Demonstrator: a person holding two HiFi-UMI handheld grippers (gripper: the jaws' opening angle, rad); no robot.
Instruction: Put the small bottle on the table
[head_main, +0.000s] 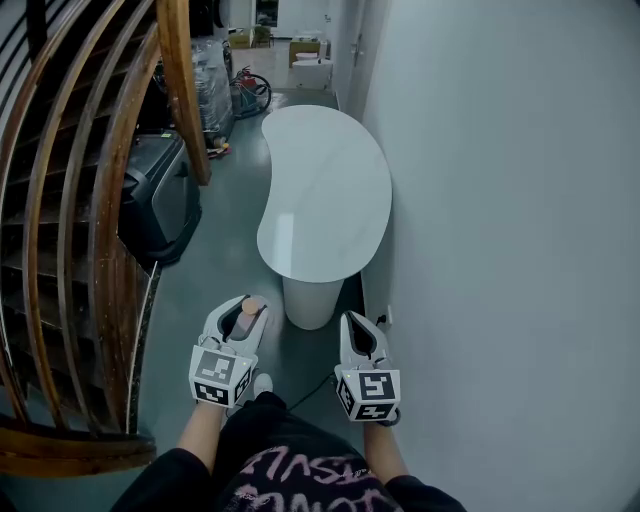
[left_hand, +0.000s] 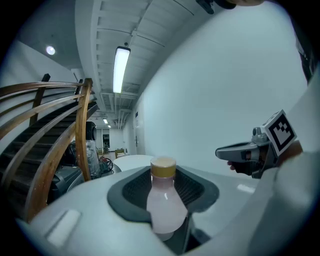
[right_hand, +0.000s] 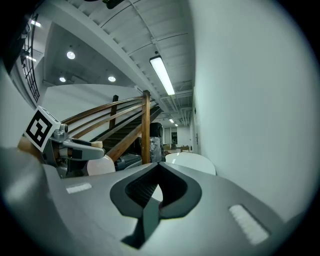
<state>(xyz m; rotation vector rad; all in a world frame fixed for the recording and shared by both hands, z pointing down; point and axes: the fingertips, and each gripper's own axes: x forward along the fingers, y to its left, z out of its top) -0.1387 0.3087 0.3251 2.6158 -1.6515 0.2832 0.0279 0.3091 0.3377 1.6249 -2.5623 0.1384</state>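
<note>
**Small bottle in left gripper, short of the table**

The small pale-pink plastic bottle with a tan cap (left_hand: 163, 199) is held in the left gripper (head_main: 245, 308). The jaws are closed onto its rounded lower body, and the cap end points forward past the jaw tips. The right gripper (head_main: 356, 320) is seen with its jaws brought together and nothing between them. It is carried level with the left gripper, beside it and apart from it.

Both grippers are held over the grey floor, on the near side of the white kidney-shaped table (head_main: 325, 190). The bottle is not yet over the tabletop. The table stands on a white round pedestal (head_main: 310, 298) against the pale wall. A curved wooden stair railing (head_main: 100, 200) runs along the left.

Handling, as judged:
- The bottle is probably light, and whether it is full cannot be told.
- Its skin looks smooth and the body bulges, so slipping or pivoting in the pads is possible.
- The plastic may give a little if squeezed hard, so moderate pressure seems enough.
- The wide belly, where it is taken now, looks the best hold; the neck is narrower and the cap harder.
- The base looks small, so the bottle should be turned upright and set down flat, well in from the table edge, before release.
</note>
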